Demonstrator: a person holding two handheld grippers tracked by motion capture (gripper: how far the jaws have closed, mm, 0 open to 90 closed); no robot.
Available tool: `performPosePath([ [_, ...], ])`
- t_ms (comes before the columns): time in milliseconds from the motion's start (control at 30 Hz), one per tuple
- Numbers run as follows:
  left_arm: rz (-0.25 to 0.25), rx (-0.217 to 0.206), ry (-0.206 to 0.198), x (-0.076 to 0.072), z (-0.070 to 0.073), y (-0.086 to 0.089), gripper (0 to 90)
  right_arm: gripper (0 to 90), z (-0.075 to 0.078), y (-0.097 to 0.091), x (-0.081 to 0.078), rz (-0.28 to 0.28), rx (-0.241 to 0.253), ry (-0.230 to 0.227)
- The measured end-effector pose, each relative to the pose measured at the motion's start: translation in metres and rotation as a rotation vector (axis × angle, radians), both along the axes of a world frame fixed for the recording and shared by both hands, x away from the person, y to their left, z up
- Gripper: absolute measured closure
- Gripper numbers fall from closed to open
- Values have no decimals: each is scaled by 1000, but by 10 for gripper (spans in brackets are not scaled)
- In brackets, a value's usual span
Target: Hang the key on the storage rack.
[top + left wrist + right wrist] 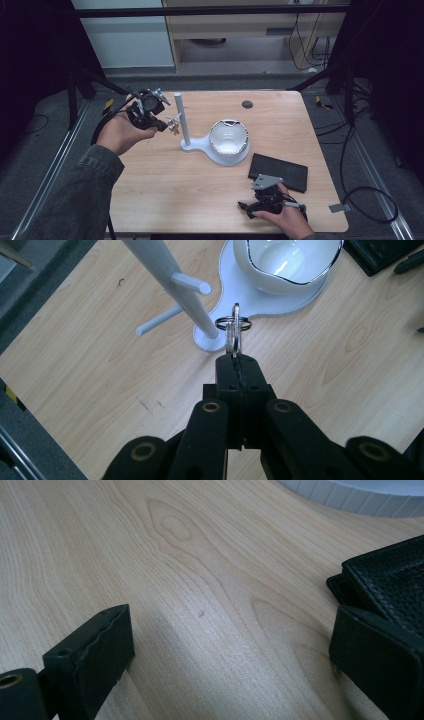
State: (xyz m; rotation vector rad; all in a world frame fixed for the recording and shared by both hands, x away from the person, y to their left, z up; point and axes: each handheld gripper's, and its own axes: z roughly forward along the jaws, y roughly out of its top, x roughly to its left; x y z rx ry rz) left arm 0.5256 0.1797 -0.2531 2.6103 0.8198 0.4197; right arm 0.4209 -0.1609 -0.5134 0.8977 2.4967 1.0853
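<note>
One white bowl [228, 137] on stand base [202, 146].

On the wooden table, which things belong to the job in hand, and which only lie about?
In use:
- silver metal key rings, pinched in the left tool
- white peg stand

Lying about:
- white bowl with a silver rim
- black leather wallet
- right tool, open

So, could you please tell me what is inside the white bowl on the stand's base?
The white bowl looks empty: bare glossy inside with reflections. Its far inner part is cut off in the left gripper view.
</note>
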Motion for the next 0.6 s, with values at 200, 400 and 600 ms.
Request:
performPosePath([
  [200, 3, 21, -1, 6, 3, -7, 900, 44, 0, 0, 0, 1, 0, 2],
  [400, 12, 34, -4, 11, 5, -10, 900, 44, 0, 0, 0, 1, -3, 2],
  [600, 20, 48, 0, 14, 3, -11, 900, 44, 1, 0, 0, 2, -5, 5],
])
